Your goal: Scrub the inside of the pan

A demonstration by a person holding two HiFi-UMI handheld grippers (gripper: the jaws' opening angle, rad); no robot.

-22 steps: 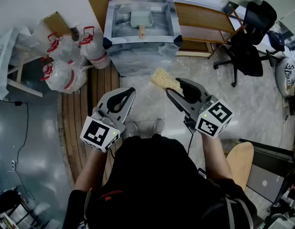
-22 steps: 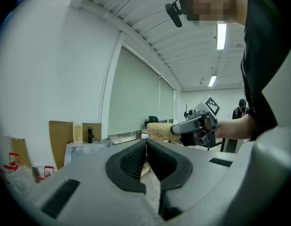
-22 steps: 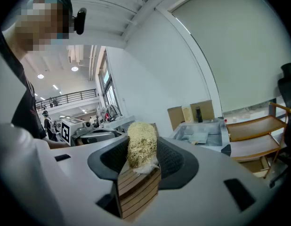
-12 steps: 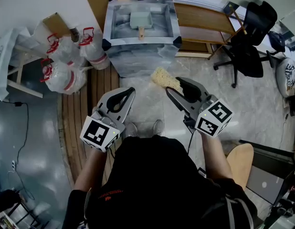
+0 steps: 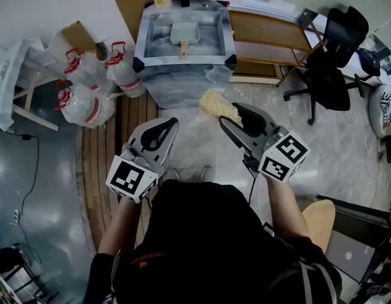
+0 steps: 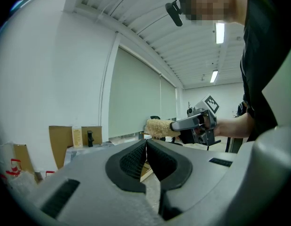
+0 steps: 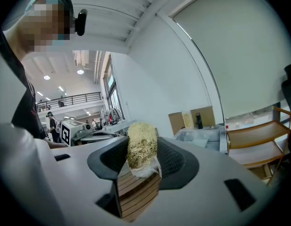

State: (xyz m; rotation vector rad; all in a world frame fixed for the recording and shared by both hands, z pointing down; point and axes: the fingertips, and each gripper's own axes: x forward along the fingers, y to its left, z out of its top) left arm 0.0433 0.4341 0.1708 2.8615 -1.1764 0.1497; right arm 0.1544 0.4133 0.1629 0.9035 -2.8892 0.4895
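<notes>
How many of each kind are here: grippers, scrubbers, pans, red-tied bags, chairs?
Grippers: 2, left gripper and right gripper
Scrubber: 1
Pan: 1
Red-tied bags: 3
Chair: 1
Total: 8

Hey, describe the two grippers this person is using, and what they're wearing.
The left gripper and right gripper have pale grey plastic bodies with black ribbed pads. Each carries a white cube printed with black square markers. The person wears a black top with a small red logo.
</notes>
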